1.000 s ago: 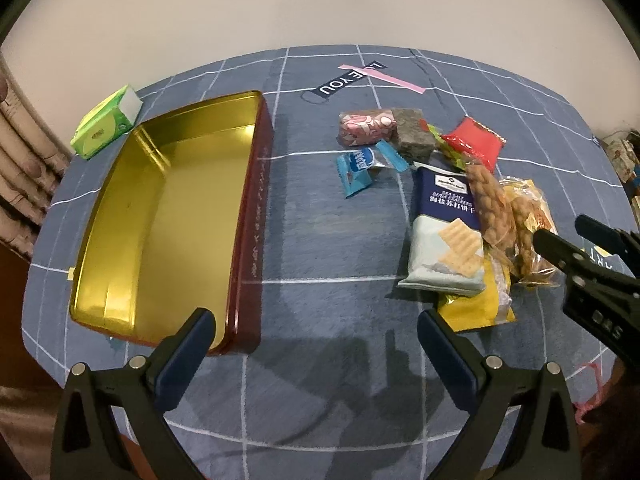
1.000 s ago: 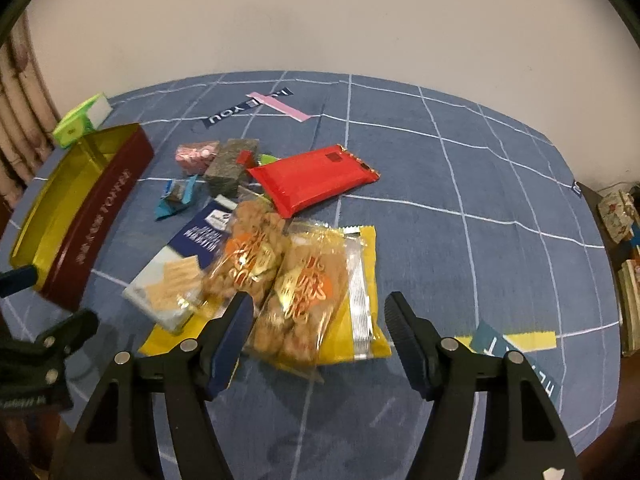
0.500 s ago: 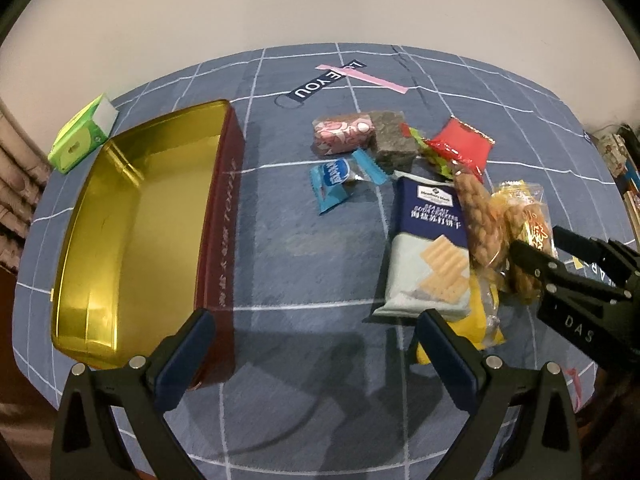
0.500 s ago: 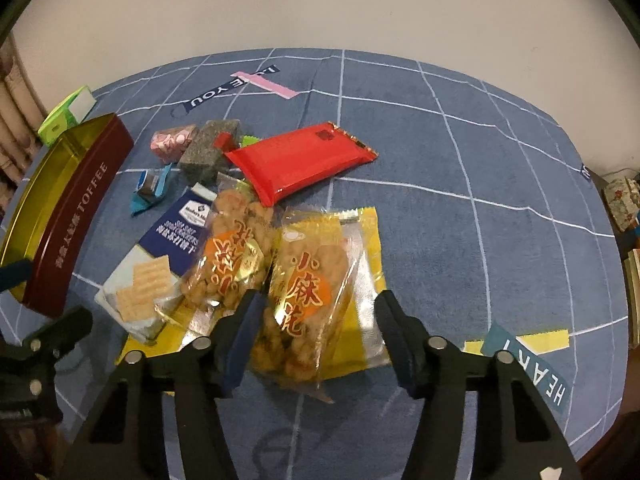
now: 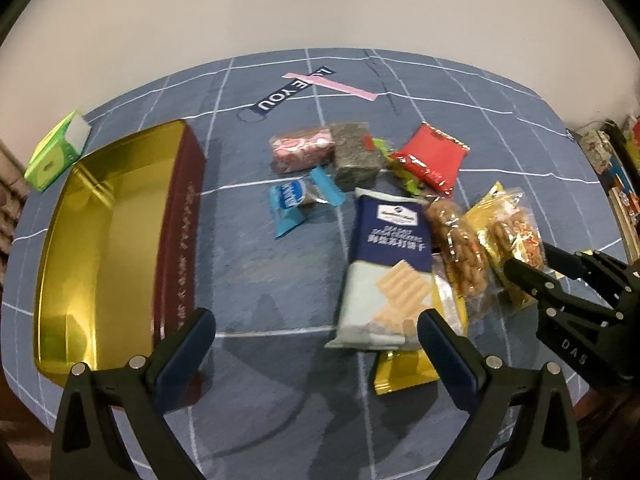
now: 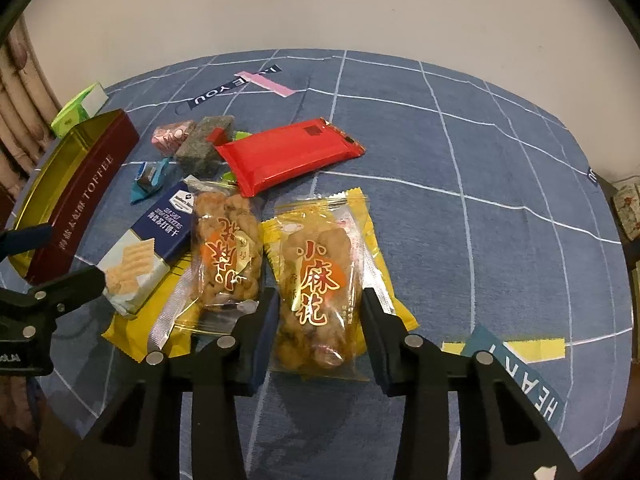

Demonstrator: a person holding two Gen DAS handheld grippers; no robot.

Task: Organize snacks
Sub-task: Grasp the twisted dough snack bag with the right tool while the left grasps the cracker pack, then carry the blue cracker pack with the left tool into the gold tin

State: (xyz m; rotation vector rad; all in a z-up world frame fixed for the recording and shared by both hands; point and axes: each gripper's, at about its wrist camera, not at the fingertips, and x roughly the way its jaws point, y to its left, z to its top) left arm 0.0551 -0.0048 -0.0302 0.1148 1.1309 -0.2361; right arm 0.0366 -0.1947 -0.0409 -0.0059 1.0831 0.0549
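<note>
The right gripper (image 6: 316, 322) tilts steeply down over the snack pile on the blue cloth (image 6: 480, 200), its jaws just closing around the clear fried-twist bag (image 6: 316, 280), pads at both edges, not clearly pressing. The left gripper (image 5: 316, 340) hangs wide open and empty beside the gold tin (image 5: 100, 240)
</note>
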